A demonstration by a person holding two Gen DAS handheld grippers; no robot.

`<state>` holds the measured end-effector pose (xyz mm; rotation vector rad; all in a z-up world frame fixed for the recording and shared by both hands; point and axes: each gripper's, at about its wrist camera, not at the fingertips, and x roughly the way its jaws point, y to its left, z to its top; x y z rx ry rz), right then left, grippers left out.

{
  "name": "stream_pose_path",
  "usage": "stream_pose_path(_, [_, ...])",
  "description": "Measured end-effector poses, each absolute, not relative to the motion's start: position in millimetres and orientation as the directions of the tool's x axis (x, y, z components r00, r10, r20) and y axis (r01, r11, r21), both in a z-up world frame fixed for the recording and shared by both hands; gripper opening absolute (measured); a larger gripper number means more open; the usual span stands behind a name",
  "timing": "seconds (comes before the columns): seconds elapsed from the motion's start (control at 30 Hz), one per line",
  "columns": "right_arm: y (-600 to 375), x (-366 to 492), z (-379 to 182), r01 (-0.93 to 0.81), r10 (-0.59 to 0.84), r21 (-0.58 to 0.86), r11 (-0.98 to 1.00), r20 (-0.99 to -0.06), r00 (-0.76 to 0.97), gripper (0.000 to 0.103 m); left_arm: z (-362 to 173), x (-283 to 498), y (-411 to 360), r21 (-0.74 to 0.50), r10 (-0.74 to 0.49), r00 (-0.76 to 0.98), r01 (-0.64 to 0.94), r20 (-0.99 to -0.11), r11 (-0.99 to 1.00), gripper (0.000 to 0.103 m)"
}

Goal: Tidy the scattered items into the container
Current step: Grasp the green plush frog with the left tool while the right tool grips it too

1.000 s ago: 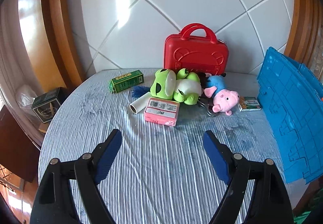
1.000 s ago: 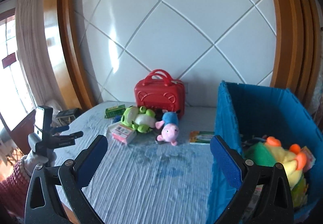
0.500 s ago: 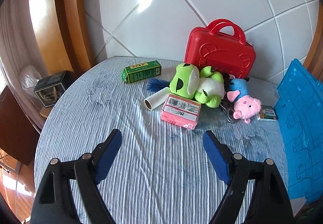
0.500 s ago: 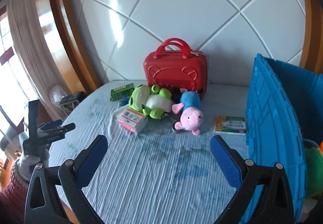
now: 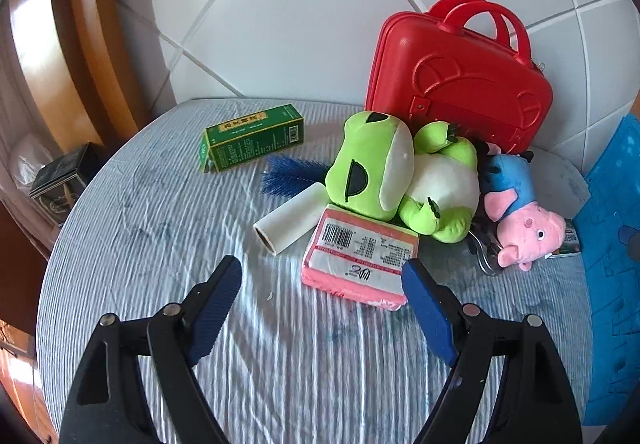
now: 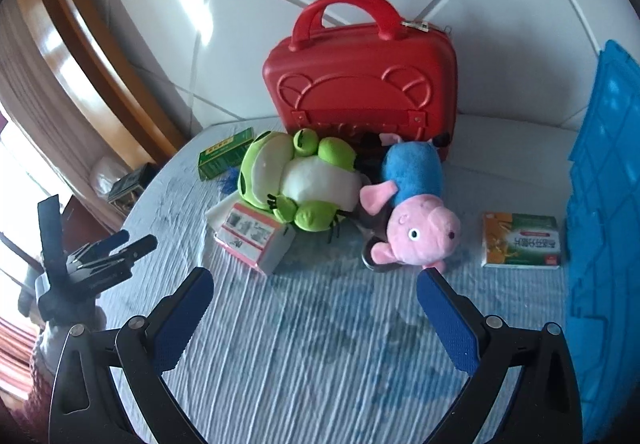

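On the striped tablecloth lie a green frog plush point(image 5: 384, 171) point(image 6: 296, 179), a pink pig plush in blue point(image 5: 520, 224) point(image 6: 416, 211), a pink packet point(image 5: 360, 260) point(image 6: 252, 236), a white roll point(image 5: 290, 217), a green box point(image 5: 252, 137) point(image 6: 224, 153) and a blue brush point(image 5: 292, 173). A small flat box point(image 6: 520, 240) lies by the blue crate point(image 6: 604, 203) point(image 5: 612, 264). My left gripper point(image 5: 322, 304) is open, just short of the pink packet. My right gripper point(image 6: 316, 312) is open, just short of the pig. Both are empty.
A red suitcase point(image 5: 456, 83) point(image 6: 360, 79) stands against the white tiled wall behind the toys. The left gripper and its gloved hand show in the right wrist view point(image 6: 92, 264). A dark box point(image 5: 60, 179) sits off the table's left edge.
Both grippers have moved forward toward the pile of items; the toys and packet look much larger. The crate's inside has left the right wrist view. Both stay open.
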<state>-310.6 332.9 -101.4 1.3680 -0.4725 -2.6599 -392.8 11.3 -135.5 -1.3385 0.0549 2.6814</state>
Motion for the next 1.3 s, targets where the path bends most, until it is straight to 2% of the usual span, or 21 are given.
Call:
stream_pose_path(0.3, [323.5,-412.2,-155.7,-0.077,-0.216,0.302,-0.950,-0.816,-0.536,0.103,-177.0,-480.3,51.8,-0.031,0.164,-0.551,-0.242,-0.818,-0.970,0.082])
stream_pose_path(0.4, [319.9,-440.5,-177.0,-0.081,-0.227,0.307,-0.948,-0.831,-0.507,0.103,-194.0,-501.7,66.6,-0.004,0.159,-0.532,-0.281,-0.832,-0.960,0.082])
stream_pose_path(0.57, [316.4,-475.5,-201.6,-0.087,-0.237,0.315,-0.945,-0.843,-0.483,0.103,-213.4,-521.9,81.9,-0.035,0.204,-0.501,-0.326,-0.841,-0.945,0.082])
stream_pose_path(0.73, [317.9,-498.8,-214.1,-0.099,-0.225,0.307,-0.947,-0.848,-0.480,0.103,-227.8,-535.9,92.3,0.017,0.161,-0.511,-0.326,-0.844,-0.945,0.083])
stream_pose_path(0.9, [321.2,-510.8,-229.3,-0.116,-0.217,0.307,-0.945,-0.851,-0.479,0.103,-231.9,-546.2,89.9,-0.008,0.180,-0.509,-0.322,-0.842,-0.947,0.090])
stream_pose_path(1.0, [324.1,-515.2,-244.4,-0.132,-0.236,0.329,-0.935,-0.855,-0.462,0.103,-238.0,-557.1,88.3,-0.025,0.191,-0.482,-0.330,-0.855,-0.944,0.100])
stream_pose_path(1.1, [322.8,-513.0,-249.3,-0.128,-0.213,0.307,-0.943,-0.853,-0.476,0.103,-245.1,-567.9,86.7,-0.078,0.237,-0.446,-0.347,-0.863,-0.935,0.101])
stream_pose_path(1.3, [321.9,-515.2,-256.4,-0.121,-0.230,0.315,-0.941,-0.862,-0.451,0.103,-251.7,-573.9,86.7,-0.095,0.290,-0.440,-0.413,-0.850,-0.906,0.103])
